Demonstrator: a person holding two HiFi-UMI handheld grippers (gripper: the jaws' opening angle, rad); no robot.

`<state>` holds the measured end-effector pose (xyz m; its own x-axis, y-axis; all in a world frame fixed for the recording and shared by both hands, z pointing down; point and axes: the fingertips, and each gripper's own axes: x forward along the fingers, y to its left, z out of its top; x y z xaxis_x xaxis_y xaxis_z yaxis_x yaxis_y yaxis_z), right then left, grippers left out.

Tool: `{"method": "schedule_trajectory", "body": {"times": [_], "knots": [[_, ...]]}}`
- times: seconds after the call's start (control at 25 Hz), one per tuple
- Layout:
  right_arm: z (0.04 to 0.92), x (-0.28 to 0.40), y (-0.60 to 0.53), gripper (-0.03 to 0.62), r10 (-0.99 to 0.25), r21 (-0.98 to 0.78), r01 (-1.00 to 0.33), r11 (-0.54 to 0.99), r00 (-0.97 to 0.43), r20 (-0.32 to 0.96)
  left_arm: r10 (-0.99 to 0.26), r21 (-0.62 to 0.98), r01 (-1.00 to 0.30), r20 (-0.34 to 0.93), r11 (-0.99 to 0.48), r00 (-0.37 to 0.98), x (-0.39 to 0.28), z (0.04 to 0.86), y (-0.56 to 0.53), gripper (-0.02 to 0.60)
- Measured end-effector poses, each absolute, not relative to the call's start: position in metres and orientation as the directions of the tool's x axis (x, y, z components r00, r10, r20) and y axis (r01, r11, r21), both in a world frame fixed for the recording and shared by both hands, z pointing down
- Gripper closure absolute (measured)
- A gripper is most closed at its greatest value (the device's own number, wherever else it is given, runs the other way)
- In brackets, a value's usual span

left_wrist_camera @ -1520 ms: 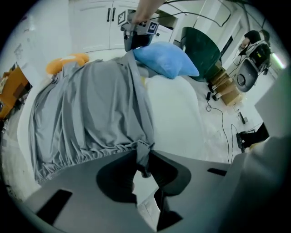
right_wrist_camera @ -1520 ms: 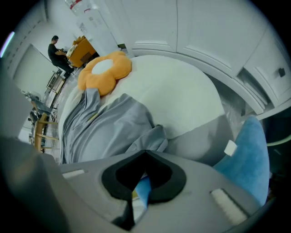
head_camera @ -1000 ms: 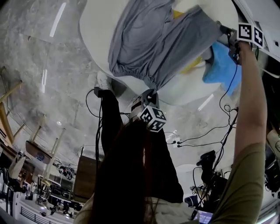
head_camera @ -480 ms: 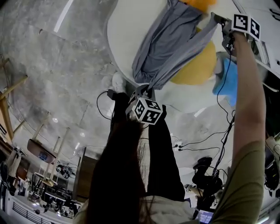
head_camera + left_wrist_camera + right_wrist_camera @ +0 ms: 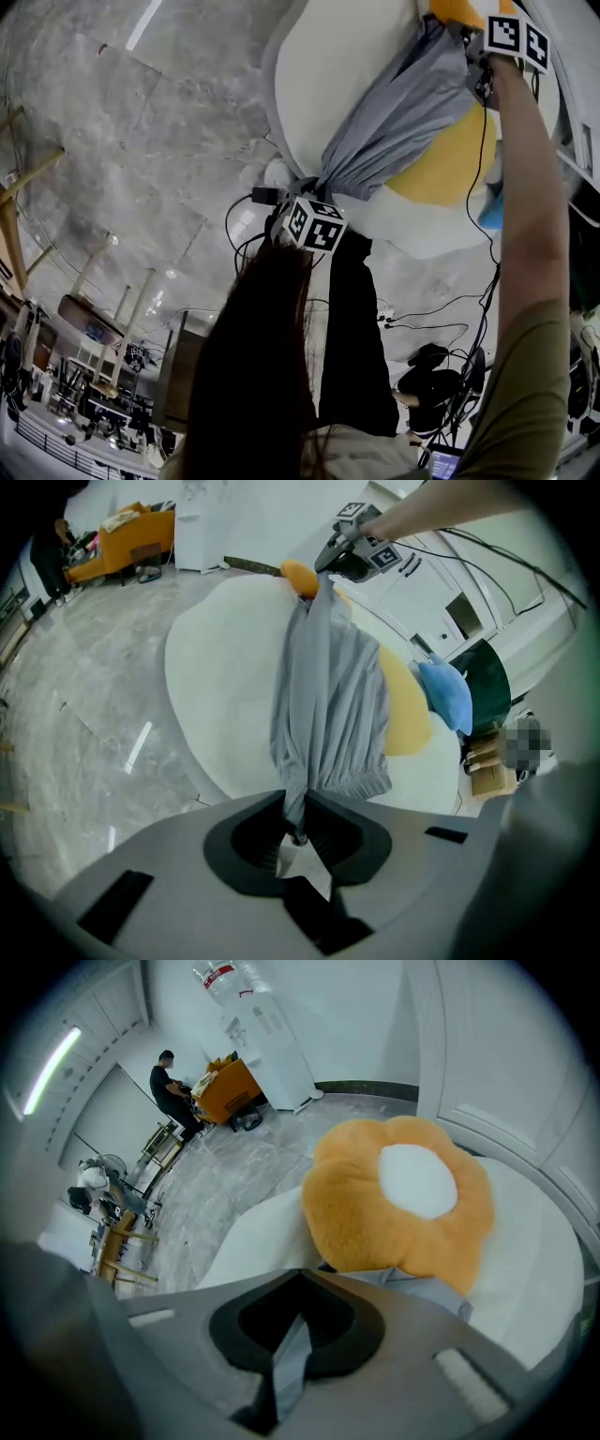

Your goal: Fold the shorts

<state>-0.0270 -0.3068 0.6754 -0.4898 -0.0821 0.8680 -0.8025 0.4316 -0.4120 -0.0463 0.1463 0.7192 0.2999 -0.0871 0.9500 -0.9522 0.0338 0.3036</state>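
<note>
Grey shorts (image 5: 403,112) pinched by left tongs (image 5: 298,838) and right tongs (image 5: 289,1346), yellow cushion (image 5: 448,171) half covered

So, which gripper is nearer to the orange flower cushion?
Right. The right gripper holds the shorts just beside the orange cushion; the left gripper holds their other end, across the table.

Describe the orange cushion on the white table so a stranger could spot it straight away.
Find the big white rounded table. At the far end of the grey shorts stretched over it lies the orange cushion. It alone is flower-shaped, fuzzy petals round a white centre, unlike the plain yellow cushion and the blue item nearby.
</note>
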Motion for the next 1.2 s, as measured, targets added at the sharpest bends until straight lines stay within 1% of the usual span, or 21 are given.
{"method": "schedule_trajectory", "body": {"times": [0.12, 0.24, 0.28, 0.32, 0.36, 0.4, 0.44, 0.48, 0.52, 0.56, 0.72, 0.88, 0.96, 1.04, 1.2], "knots": [[0.694, -0.034, -0.301, 0.591, -0.072, -0.391, -0.804, 0.448, -0.468, 0.881, -0.070, 0.313, -0.949, 0.948, 0.045, 0.309, -0.053, 0.732, 0.148, 0.518], [0.706, -0.033, -0.301, 0.589, -0.093, -0.360, -0.820, 0.445, -0.442, 0.892, -0.061, 0.317, -0.947, 0.947, 0.040, 0.315, -0.057, 0.739, 0.144, 0.511], [0.709, -0.032, -0.302, 0.589, -0.105, -0.344, -0.829, 0.441, -0.428, 0.897, -0.056, 0.321, -0.946, 0.946, 0.035, 0.319, -0.057, 0.740, 0.144, 0.500], [0.711, -0.030, -0.302, 0.589, -0.117, -0.326, -0.839, 0.437, -0.412, 0.904, -0.051, 0.329, -0.944, 0.944, 0.032, 0.327, -0.057, 0.741, 0.144, 0.474], [0.713, -0.028, -0.302, 0.588, -0.126, -0.308, -0.846, 0.435, -0.396, 0.910, -0.046, 0.340, -0.940, 0.940, 0.035, 0.338, -0.058, 0.742, 0.144, 0.433], [0.713, -0.027, -0.302, 0.569, -0.134, -0.296, -0.849, 0.437, -0.387, 0.912, -0.043, 0.355, -0.934, 0.935, 0.039, 0.353, -0.058, 0.742, 0.144, 0.394], [0.712, -0.028, -0.303, 0.520, -0.140, -0.293, -0.847, 0.443, -0.389, 0.911, -0.039, 0.370, -0.928, 0.929, 0.042, 0.369, -0.058, 0.743, 0.145, 0.353], [0.710, -0.030, -0.302, 0.445, -0.140, -0.302, -0.840, 0.450, -0.400, 0.906, -0.033, 0.383, -0.923, 0.923, 0.041, 0.382, -0.057, 0.742, 0.146, 0.304], [0.707, -0.032, -0.301, 0.348, -0.134, -0.317, -0.832, 0.455, -0.416, 0.899, -0.026, 0.393, -0.919, 0.920, 0.034, 0.392, -0.056, 0.741, 0.148, 0.282], [0.703, -0.033, -0.299, 0.326, -0.127, -0.331, -0.825, 0.458, -0.430, 0.894, -0.020, 0.398, -0.917, 0.917, 0.022, 0.398, -0.056, 0.740, 0.150, 0.269], [0.672, -0.028, -0.302, 0.324, -0.168, -0.349, -0.813, 0.467, -0.469, 0.867, 0.009, 0.400, -0.915, 0.917, -0.051, 0.400, -0.066, 0.729, 0.152, 0.233], [0.636, -0.011, -0.282, 0.324, -0.177, -0.384, -0.794, 0.472, -0.512, 0.840, 0.019, 0.396, -0.913, 0.918, -0.102, 0.396, -0.073, 0.703, 0.144, 0.230], [0.624, 0.008, -0.250, 0.324, -0.164, -0.384, -0.787, 0.483, -0.511, 0.844, 0.024, 0.390, -0.910, 0.920, -0.139, 0.390, -0.079, 0.690, 0.140, 0.230], [0.619, 0.031, -0.206, 0.324, -0.156, -0.386, -0.801, 0.459, -0.500, 0.852, 0.041, 0.381, -0.904, 0.924, -0.192, 0.380, -0.089, 0.681, 0.137, 0.230], [0.623, 0.075, -0.104, 0.324, -0.163, -0.398, -0.855, 0.332, -0.467, 0.869, 0.074, 0.364, -0.891, 0.931, -0.270, 0.358, -0.105, 0.666, 0.134, 0.230]]}}
